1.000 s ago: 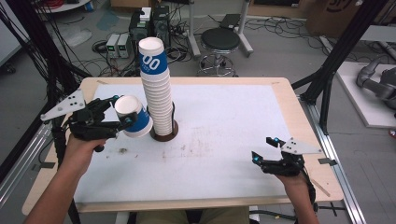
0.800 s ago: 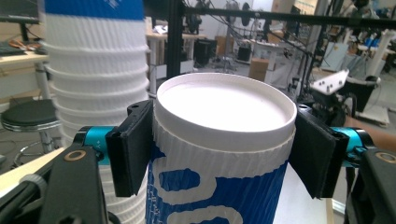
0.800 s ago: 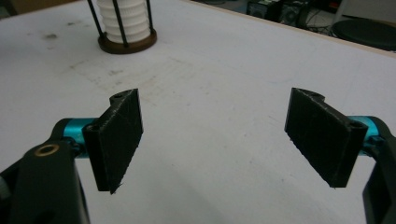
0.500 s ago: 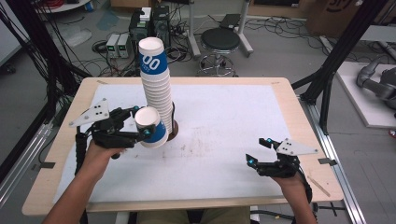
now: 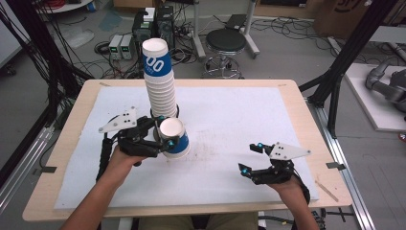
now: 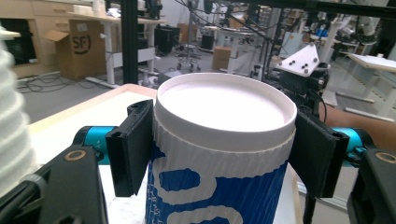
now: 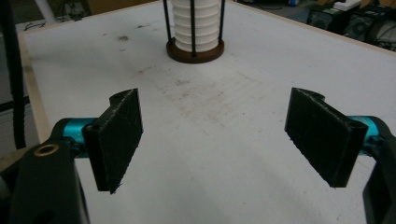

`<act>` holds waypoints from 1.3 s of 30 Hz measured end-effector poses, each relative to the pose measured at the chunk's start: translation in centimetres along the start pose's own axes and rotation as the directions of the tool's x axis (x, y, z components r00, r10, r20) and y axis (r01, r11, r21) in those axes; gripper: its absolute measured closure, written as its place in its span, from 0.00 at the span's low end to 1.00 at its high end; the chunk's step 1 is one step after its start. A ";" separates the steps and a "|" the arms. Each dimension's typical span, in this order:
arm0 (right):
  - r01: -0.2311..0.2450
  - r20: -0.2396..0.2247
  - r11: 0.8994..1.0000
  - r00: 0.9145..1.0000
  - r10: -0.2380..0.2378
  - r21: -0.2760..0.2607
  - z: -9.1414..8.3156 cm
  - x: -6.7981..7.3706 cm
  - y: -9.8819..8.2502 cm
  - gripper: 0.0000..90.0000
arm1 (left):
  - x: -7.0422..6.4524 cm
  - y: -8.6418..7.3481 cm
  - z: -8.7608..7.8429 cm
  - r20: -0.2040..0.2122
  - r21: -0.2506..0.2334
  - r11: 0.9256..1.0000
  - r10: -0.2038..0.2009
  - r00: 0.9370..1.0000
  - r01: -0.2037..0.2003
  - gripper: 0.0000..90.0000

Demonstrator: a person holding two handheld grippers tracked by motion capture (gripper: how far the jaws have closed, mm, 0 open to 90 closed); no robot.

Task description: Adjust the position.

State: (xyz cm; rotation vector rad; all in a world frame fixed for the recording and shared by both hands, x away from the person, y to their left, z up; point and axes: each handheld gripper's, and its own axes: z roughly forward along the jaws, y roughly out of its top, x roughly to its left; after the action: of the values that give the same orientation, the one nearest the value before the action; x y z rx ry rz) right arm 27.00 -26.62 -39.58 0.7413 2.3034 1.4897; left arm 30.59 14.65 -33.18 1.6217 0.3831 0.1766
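With cup (image 5: 173, 138) clenched in left gripper (image 5: 160, 139) jaws, now carried clear of stack (image 5: 159, 86), ready for setting down; right gripper (image 5: 252, 158) jaws released.

"SF" logo on cardboard box (image 6: 80, 45); "00" on top cup (image 5: 156, 62).

Your left gripper (image 5: 160, 136): black body, grey three-cornered plate with dark screw holes, black cable down your forearm. Your right gripper (image 5: 252, 158): same build, teal fittings behind flat black ribbed jaws. Both forearms bare, no sleeves.
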 end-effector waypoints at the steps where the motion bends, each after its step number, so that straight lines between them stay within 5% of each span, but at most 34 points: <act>1: 0.008 -0.005 1.000 1.000 -0.008 -0.001 0.1 0.1 0.1 0.22 | 0.0 0.0 0.0 0.000 0.000 1.000 0.000 1.000 0.000 0.32; 14: 0.034 -0.122 0.998 0.992 -0.039 -0.047 1.4 1.4 1.6 0.22 | -1.0 -0.9 3.3 0.093 0.055 0.998 0.038 0.995 -0.044 0.32; 39: 0.070 -0.306 0.995 0.948 -0.087 -0.065 5.9 3.1 2.9 0.22 | -2.6 -2.3 6.9 0.216 0.053 0.998 0.022 0.976 -0.034 0.32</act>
State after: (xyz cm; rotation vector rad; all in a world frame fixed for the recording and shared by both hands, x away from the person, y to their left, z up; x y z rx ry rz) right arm 28.21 -19.45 -39.33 0.4192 2.4693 1.7272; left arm 30.21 7.44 -35.77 1.6832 0.1996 0.0107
